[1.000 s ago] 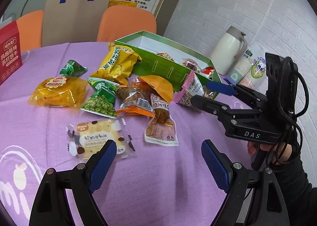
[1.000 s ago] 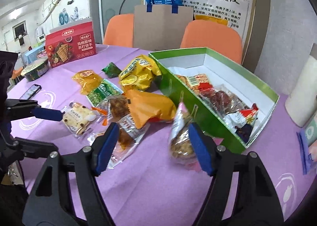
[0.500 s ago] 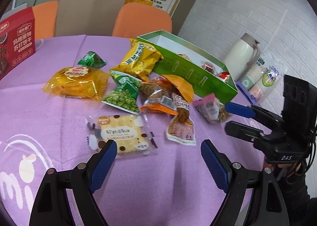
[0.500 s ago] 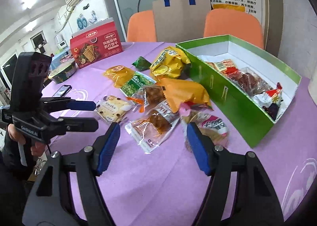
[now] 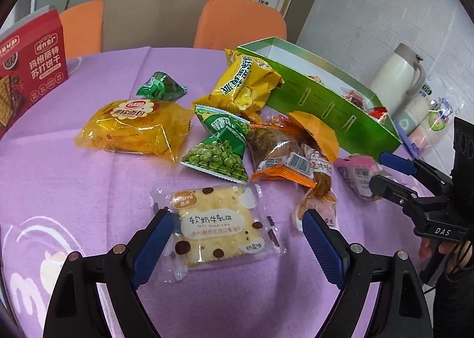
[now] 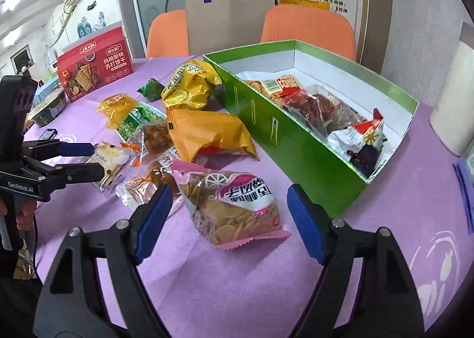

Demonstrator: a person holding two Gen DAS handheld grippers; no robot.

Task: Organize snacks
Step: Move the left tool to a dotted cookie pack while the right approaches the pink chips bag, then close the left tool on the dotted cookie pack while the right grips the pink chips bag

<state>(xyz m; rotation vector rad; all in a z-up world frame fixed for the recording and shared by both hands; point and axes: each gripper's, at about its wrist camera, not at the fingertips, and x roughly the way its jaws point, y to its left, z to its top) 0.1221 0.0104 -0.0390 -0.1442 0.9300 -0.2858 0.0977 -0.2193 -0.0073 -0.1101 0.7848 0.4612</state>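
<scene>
Between the spread left gripper (image 5: 234, 241) fingers lies a cracker packet (image 5: 217, 228), 1 corner hidden; right gripper (image 6: 228, 221) gapes too.

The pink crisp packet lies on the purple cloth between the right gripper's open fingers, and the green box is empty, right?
Not empty: the right wrist view shows the green cardboard box holding several snack packets. The pink plastic crisp packet does lie on the purple tablecloth within the open right hand-held gripper.

I see my 2 black grippers: left gripper (image 5: 235, 244) and right gripper (image 6: 228, 215), blue ribbed pads (image 5: 149, 249), silver screws, dark sleeves.
</scene>
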